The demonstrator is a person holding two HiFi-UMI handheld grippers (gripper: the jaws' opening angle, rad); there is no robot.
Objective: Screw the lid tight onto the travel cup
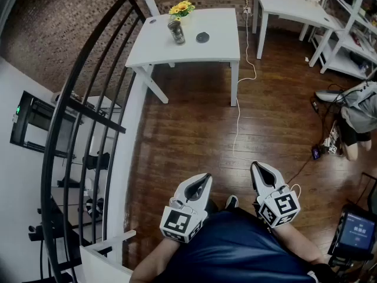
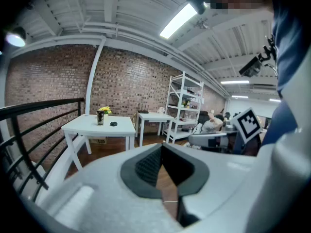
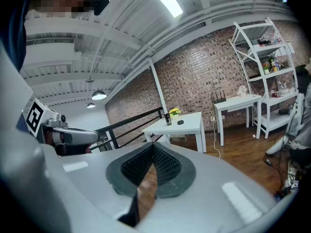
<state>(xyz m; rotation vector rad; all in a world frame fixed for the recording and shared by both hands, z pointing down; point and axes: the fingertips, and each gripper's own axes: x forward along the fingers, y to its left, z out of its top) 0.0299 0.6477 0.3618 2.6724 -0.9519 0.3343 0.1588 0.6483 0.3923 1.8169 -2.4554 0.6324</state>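
The travel cup [image 1: 176, 32], dark and see-through, stands on a white table [image 1: 218, 49] across the room. Its round dark lid [image 1: 202, 37] lies flat beside it, to the right and apart from it. Yellow flowers [image 1: 181, 7] sit just behind the cup. My left gripper [image 1: 205, 177] and right gripper [image 1: 258, 166] are close to my body, far from the table, both shut and empty. In the left gripper view the cup [image 2: 100, 117] and lid [image 2: 113, 124] are small and distant. The right gripper view shows the cup [image 3: 167, 119] and lid [image 3: 180, 122] likewise.
A black curved railing [image 1: 76, 105] runs along the left. A white cable [image 1: 238, 117] trails over the wooden floor from the table. A second white table [image 1: 291, 7] and white shelving [image 1: 353, 34] stand at the back right. A person [image 1: 356, 119] sits at the right.
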